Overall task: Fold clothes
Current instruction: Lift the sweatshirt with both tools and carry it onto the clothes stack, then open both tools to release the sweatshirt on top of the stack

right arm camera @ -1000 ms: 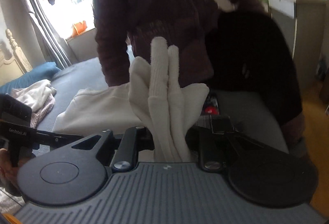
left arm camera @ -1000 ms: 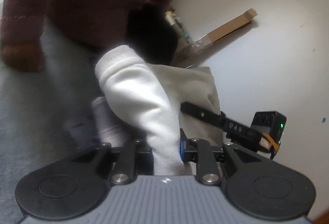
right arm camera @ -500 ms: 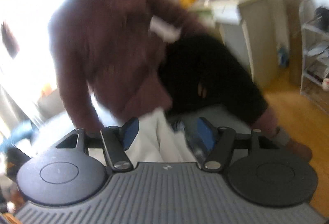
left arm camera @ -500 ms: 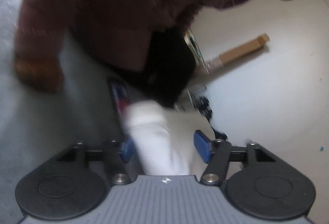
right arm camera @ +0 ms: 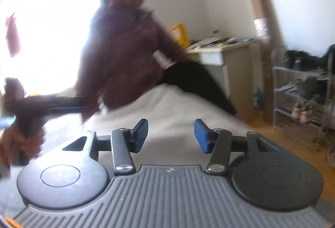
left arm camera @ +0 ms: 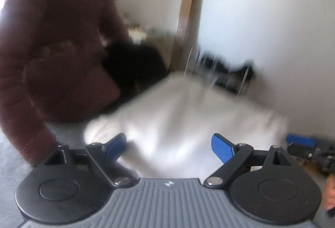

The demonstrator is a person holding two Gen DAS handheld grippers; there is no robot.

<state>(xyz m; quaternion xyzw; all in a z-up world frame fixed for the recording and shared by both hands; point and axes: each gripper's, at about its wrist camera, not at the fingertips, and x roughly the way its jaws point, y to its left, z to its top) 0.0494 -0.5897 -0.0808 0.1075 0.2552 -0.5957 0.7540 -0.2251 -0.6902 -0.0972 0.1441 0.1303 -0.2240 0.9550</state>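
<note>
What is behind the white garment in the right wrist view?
Behind the white garment a person in a maroon jacket sits, with a desk and a shoe rack further back. The surface under the garment is covered.

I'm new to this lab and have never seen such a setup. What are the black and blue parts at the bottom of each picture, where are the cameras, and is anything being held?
There is no robot arm here. A person in a maroon jacket holds a two-finger gripper in each hand, and each gripper carries a wide-angle camera looking forward along its fingers. One picture comes from the left gripper, the other from the right gripper. The blue parts are the finger pads. A white garment lies ahead of both. Both grippers stand open, pads apart from the cloth, so nothing is held. The left jaws have just been opening wider, the right ones closing a little. Both pictures are blurred.
</note>
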